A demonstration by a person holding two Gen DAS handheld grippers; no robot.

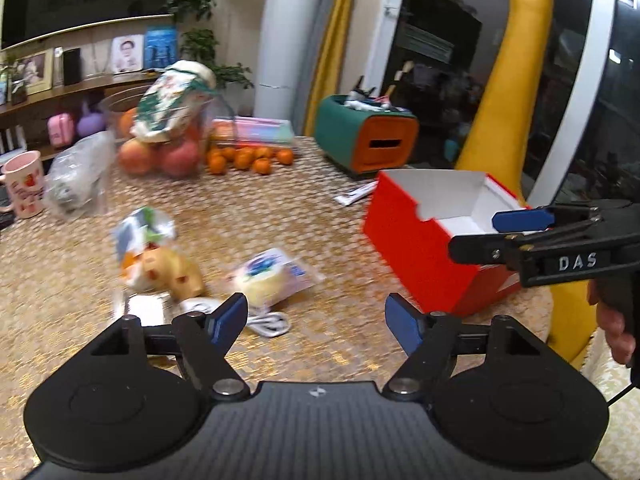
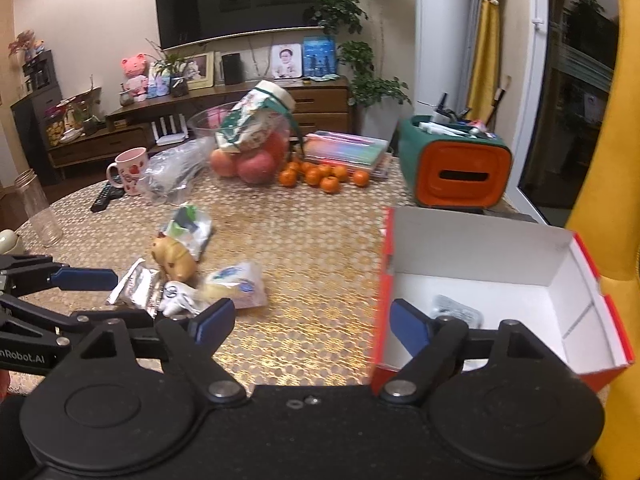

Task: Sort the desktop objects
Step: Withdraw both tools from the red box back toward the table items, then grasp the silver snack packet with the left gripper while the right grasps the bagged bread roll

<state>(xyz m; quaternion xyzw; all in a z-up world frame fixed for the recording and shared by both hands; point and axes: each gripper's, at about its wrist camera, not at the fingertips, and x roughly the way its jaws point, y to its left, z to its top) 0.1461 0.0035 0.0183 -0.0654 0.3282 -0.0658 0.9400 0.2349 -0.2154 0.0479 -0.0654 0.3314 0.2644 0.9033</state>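
Note:
A red cardboard box (image 1: 416,240) with a white inside stands at the table's right; it also shows in the right wrist view (image 2: 592,300), holding a silver blister pack (image 2: 456,308). Loose on the table lie a wrapped cake (image 1: 268,276) (image 2: 236,284), a tan toy animal (image 1: 176,272) (image 2: 176,258), a white cable (image 1: 264,318) (image 2: 178,298), a silver foil packet (image 2: 136,286) and a green-white snack bag (image 1: 144,228) (image 2: 190,226). My left gripper (image 1: 316,320) is open and empty just right of the cable. My right gripper (image 2: 312,322) is open and empty at the box's left wall.
A glass bowl of apples (image 2: 248,152), small oranges (image 2: 324,176), a green-orange organiser (image 2: 460,164), a pink mug (image 2: 130,170), a plastic bag (image 2: 176,170), a remote (image 2: 106,196) and a glass jar (image 2: 38,208) stand farther back. A yellow giraffe figure (image 1: 516,80) stands beyond the box.

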